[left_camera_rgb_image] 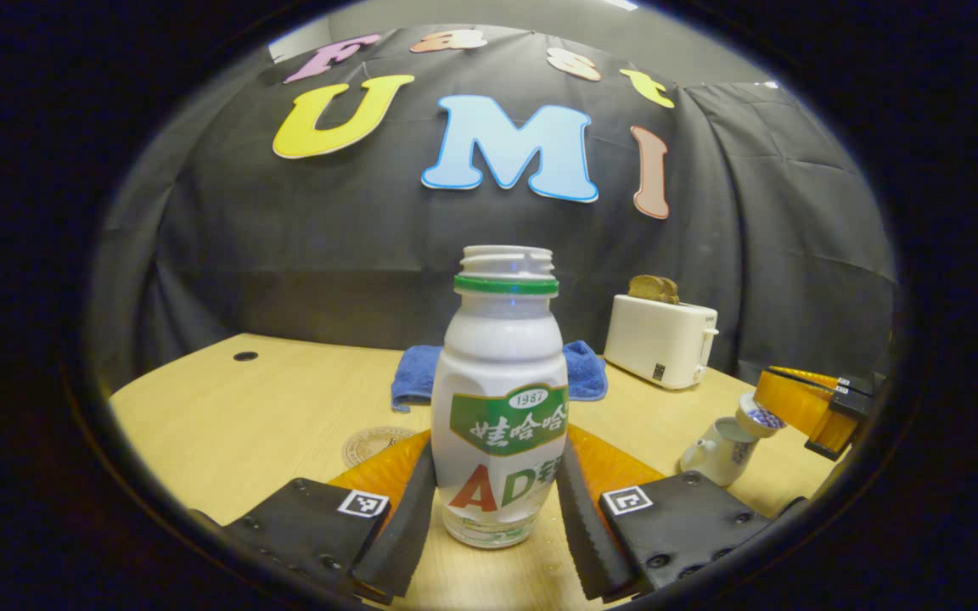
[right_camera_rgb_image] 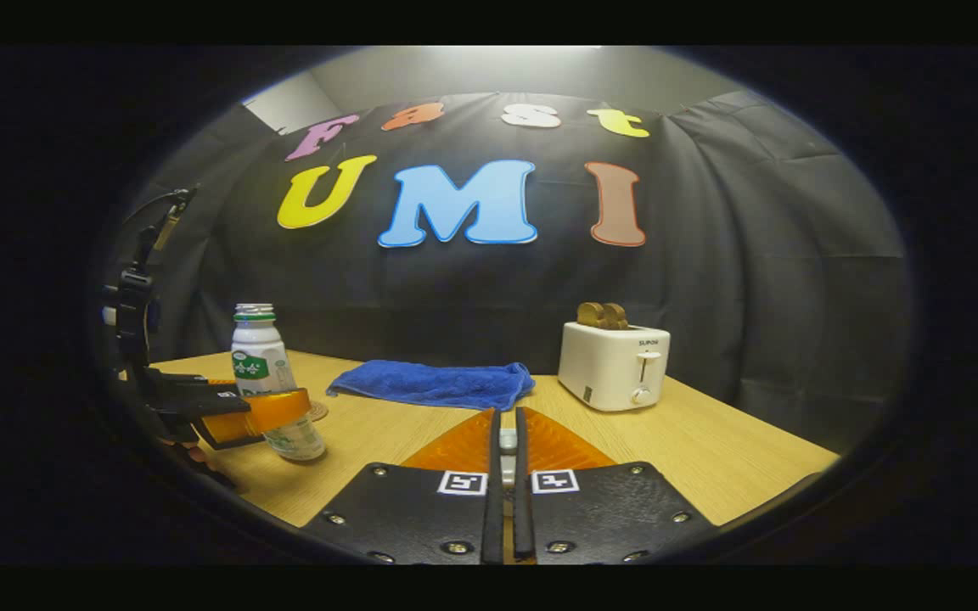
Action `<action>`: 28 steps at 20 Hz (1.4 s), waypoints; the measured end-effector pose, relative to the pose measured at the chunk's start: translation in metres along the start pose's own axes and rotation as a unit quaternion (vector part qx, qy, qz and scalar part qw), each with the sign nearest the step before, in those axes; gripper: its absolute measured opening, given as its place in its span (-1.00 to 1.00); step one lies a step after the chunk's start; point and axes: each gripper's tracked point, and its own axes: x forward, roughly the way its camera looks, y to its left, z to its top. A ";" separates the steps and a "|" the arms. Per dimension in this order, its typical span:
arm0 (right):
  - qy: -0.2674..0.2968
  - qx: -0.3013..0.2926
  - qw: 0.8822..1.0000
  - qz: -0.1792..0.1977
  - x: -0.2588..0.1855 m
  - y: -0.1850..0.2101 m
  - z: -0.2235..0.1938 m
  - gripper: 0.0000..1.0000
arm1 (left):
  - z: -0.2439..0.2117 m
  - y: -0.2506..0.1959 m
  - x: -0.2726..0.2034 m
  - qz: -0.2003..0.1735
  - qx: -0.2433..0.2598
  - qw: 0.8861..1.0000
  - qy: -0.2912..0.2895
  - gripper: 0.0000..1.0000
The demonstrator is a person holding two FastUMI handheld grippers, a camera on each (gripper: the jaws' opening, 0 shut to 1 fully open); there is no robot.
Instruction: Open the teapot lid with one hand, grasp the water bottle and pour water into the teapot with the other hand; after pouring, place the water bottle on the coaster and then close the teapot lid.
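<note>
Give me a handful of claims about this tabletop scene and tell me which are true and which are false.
1. The water bottle has no cap on. True.
2. The left gripper has the bottle between its fingers. True; whether both fingers press on it cannot be told.
3. The teapot has its lid on. False: the right gripper holds the lid tilted off the pot.
4. The toaster is empty. False: bread sticks out of its top.
5. The blue towel hangs off the table's edge. False: it lies on the table, behind the bottle.
</note>
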 end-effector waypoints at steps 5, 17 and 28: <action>-0.004 0.034 0.999 0.010 -0.050 0.004 0.010 -1.00 | -0.002 -0.004 -0.004 -0.009 0.015 1.000 0.009 0.65; 0.009 0.060 0.998 -0.013 -0.143 -0.027 -0.014 -1.00 | 0.003 -0.047 -0.003 -0.019 0.210 0.978 -0.003 0.63; 0.004 0.064 0.998 -0.003 -0.158 -0.032 -0.022 -0.90 | -0.003 -0.083 0.023 -0.025 0.352 0.936 -0.009 0.53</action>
